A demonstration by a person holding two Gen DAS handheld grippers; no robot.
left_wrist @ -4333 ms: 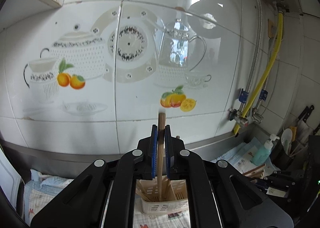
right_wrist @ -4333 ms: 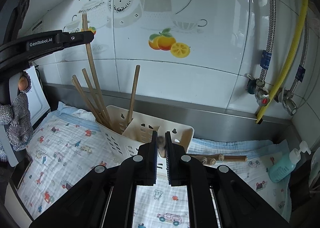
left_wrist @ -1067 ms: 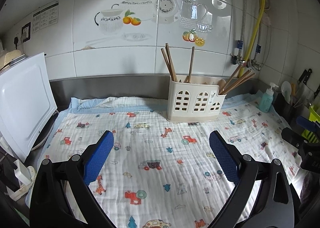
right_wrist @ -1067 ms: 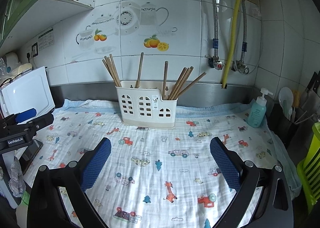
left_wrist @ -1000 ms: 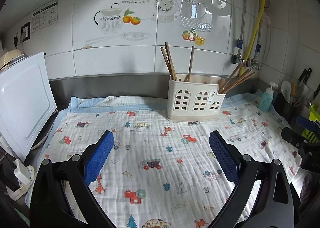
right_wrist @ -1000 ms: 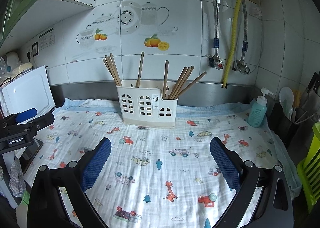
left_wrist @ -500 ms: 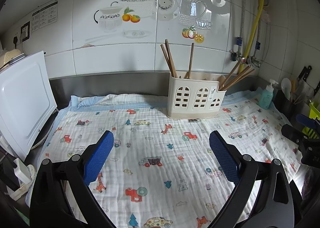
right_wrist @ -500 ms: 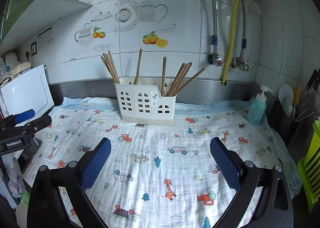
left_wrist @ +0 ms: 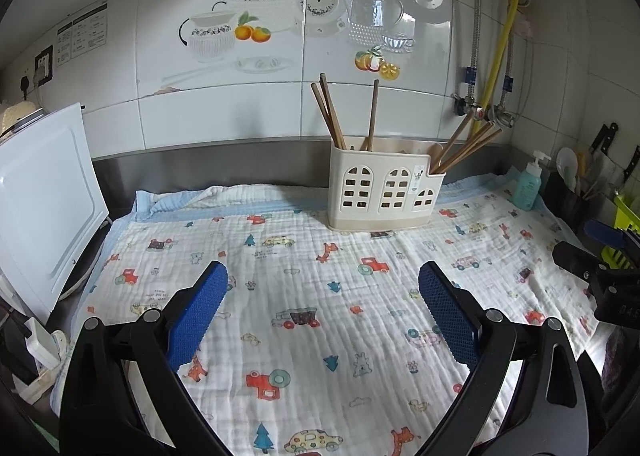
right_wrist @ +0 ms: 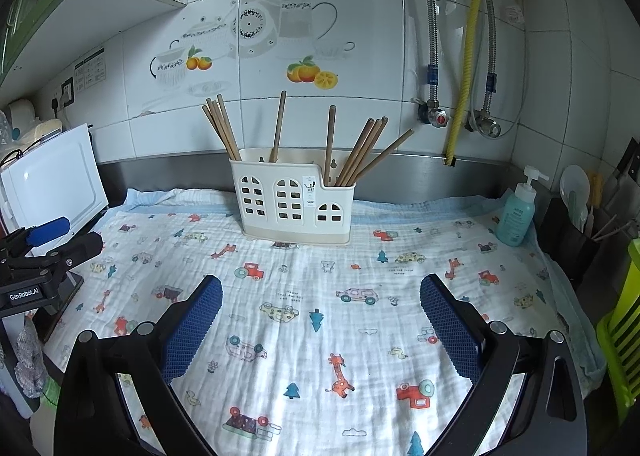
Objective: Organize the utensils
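Both tongs, left (left_wrist: 322,310) and right (right_wrist: 320,320), now hang back over the cloth (right_wrist: 360,316) on the bench, jaws wide apart and empty, where seconds ago each was at the holder (right_wrist: 294,197) gripping a stick. The chopsticks (right_wrist: 362,149) all stand in its compartments, so the sorting looks finished; how many there are per compartment is hard to tell.
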